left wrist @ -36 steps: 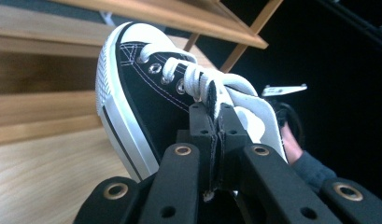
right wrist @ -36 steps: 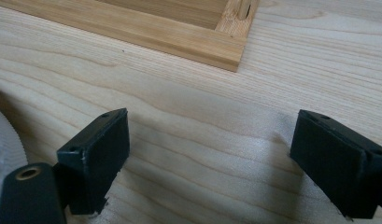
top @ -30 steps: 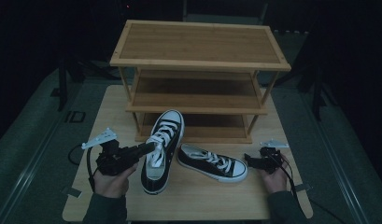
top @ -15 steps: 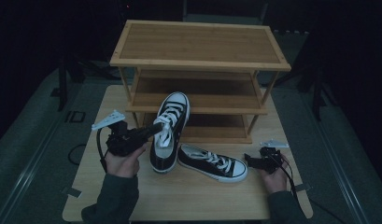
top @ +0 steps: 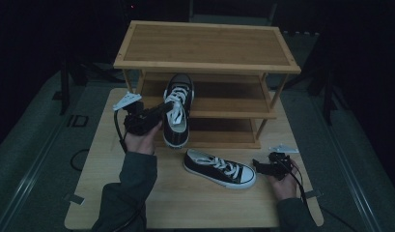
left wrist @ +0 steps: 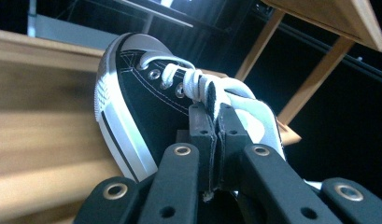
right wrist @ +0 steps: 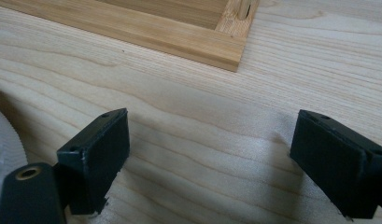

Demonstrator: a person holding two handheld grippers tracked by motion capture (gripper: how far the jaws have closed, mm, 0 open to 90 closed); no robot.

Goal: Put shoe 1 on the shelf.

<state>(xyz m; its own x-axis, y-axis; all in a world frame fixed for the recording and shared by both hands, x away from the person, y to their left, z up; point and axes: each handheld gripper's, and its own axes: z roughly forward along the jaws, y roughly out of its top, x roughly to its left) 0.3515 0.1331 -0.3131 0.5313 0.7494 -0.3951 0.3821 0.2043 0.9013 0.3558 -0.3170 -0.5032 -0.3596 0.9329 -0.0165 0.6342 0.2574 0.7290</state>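
The high view is dim and underexposed: the surroundings sink into near black, and the rack (top: 207,46) and table (top: 195,203) show muted, with a cool cast and soft grain. Shadows there are faint and diffuse.

The left gripper view is brighter. The shoe (left wrist: 146,107) is fairly sharp, while the shelf (left wrist: 44,126) beside it smears into streaky blur, and the background is black.

The right gripper view is evenly and brightly lit. The wood grain reads sharply, and soft shadows spread under the jaws. The near jaw edges are slightly soft.
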